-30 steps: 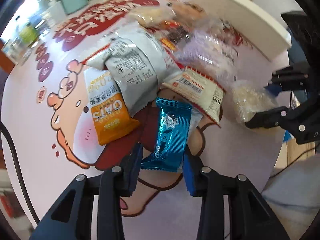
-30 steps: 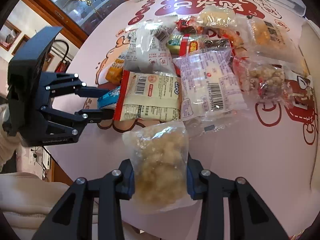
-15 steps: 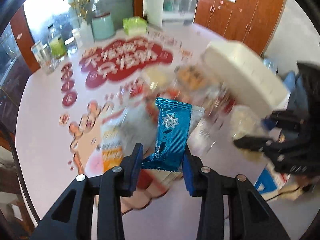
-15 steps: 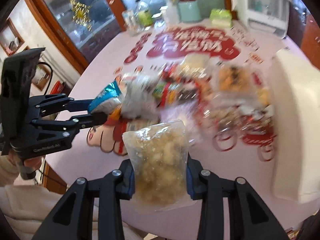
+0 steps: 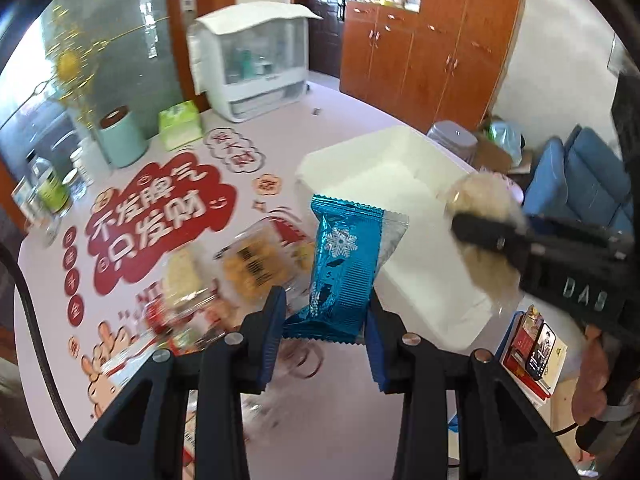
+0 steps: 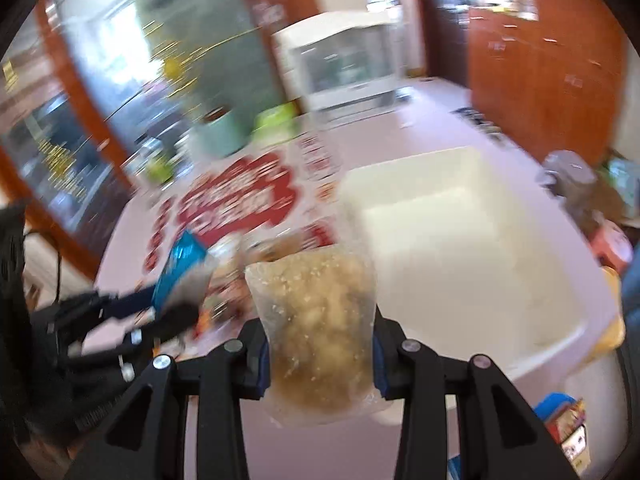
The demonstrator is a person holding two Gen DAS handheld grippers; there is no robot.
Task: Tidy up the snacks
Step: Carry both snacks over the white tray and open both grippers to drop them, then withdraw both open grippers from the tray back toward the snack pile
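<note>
The left gripper (image 5: 326, 340) is clamped on a blue snack packet (image 5: 340, 276), which stands upright at the centre of its view, in front of an open white bin (image 5: 400, 200). The right gripper (image 6: 320, 354) is clamped on a clear bag of pale puffed snacks (image 6: 320, 320), lower centre of its view, with the white bin (image 6: 460, 240) to its right. More wrapped snacks (image 5: 248, 268) lie on the tabletop (image 5: 332, 420) left of centre, blurred.
</note>
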